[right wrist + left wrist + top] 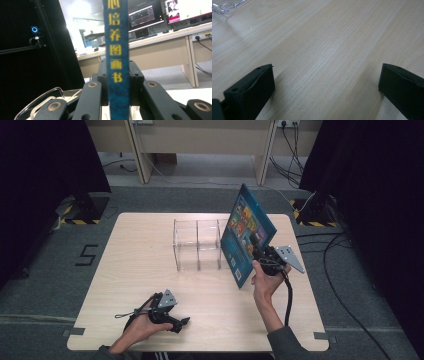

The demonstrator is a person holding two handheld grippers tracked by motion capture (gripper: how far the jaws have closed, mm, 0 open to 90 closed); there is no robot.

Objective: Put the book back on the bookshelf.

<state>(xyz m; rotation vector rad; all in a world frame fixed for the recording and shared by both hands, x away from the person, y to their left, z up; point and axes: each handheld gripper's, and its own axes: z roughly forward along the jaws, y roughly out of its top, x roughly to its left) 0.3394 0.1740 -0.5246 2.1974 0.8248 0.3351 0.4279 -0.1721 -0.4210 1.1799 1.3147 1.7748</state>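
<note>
A blue picture book (pixel 247 232) with a colourful cover stands tilted in the air over the right half of the wooden table (pixel 135 275). My right gripper (pixel 258 246) is shut on it near its lower right edge. In the right gripper view the book's spine (pixel 116 50), with yellow characters, rises upright between the black jaws of that gripper (pixel 117 75), which press on both sides. The left gripper (pixel 183 322) lies near the table's front edge in a hand, open. Its jaws stand wide apart over bare wood (pixel 325 85).
A clear plastic rack (pixel 197 245) with upright dividers stands at the table's middle, just left of the book; a corner of it shows in the left gripper view (pixel 227 5). Cables (pixel 345 305) trail over the floor at the right. Desk legs (pixel 141 155) stand beyond the table.
</note>
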